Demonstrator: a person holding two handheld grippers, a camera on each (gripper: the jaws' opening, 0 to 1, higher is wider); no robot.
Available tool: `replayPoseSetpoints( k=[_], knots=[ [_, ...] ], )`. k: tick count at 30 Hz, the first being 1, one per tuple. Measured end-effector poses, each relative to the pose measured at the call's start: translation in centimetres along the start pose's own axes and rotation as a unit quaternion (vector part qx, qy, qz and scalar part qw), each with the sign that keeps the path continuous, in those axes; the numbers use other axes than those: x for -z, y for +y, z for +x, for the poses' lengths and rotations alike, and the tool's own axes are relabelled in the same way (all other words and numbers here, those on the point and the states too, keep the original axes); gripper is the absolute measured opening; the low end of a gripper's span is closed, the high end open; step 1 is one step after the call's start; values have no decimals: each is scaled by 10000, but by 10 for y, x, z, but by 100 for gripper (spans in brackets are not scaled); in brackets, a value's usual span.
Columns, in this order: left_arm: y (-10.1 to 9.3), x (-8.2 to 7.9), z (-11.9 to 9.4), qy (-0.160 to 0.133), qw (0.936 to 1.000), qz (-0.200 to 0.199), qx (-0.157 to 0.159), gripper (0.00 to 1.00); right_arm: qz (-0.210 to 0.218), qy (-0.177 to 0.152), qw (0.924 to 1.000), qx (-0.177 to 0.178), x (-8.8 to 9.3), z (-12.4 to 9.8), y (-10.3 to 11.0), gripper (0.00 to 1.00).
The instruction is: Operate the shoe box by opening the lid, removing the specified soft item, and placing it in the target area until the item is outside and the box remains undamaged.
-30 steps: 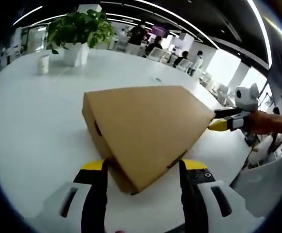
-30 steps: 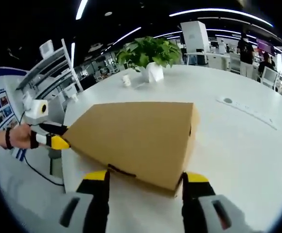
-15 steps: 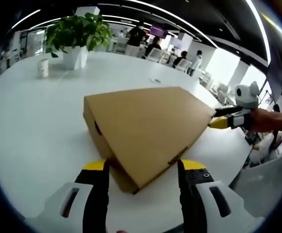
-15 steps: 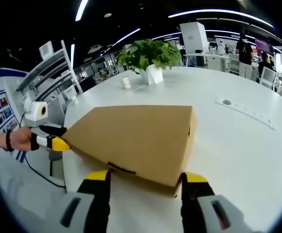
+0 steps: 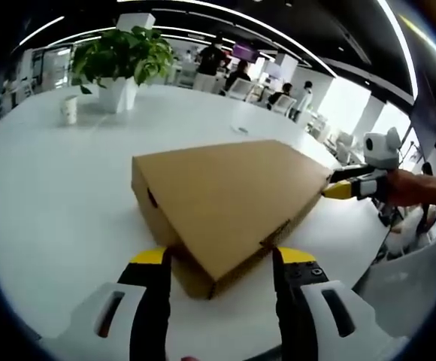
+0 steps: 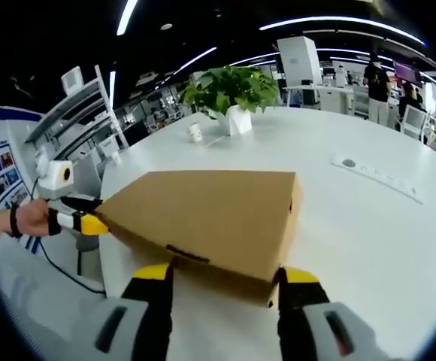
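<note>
Two corners bracketed: shoe box [image 5: 225,199] lay closed on table [image 5: 52,188], long axis spanning from left hand-held gripper [image 5: 218,259] to right hand-held gripper [image 6: 222,274]. Both open, straddling opposite lid corners, equally near.

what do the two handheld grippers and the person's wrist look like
Both the left gripper and the right gripper have black jaws with yellow tips on pale grey bodies with dark slots. The person's left hand has a dark band at the wrist.
</note>
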State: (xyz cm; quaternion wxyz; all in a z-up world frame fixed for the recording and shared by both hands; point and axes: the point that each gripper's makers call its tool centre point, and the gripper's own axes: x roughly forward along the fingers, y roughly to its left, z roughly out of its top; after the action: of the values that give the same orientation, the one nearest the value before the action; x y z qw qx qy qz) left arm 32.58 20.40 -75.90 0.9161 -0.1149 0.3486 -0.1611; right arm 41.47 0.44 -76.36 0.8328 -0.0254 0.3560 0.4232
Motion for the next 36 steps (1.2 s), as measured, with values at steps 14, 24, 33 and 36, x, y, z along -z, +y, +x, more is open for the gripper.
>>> replayPoseSetpoints(
  k=[14,24,33,36],
  knots=[
    [-2,-7,-9,-126,9994,333,7,52,30,-157,9999,0,-13,-10,3,52],
    [2,-11,-14,-143,9972,728,-122,47,-3,-276,9996,22,-21,-16,4,50],
    [8,-21,-20,-250,9917,1180,-437,41,-44,-409,9991,33,-30,-22,6,49],
    [9,-25,-21,-292,9911,1207,-487,42,-59,-431,9990,42,-33,-22,7,48]
  ],
)
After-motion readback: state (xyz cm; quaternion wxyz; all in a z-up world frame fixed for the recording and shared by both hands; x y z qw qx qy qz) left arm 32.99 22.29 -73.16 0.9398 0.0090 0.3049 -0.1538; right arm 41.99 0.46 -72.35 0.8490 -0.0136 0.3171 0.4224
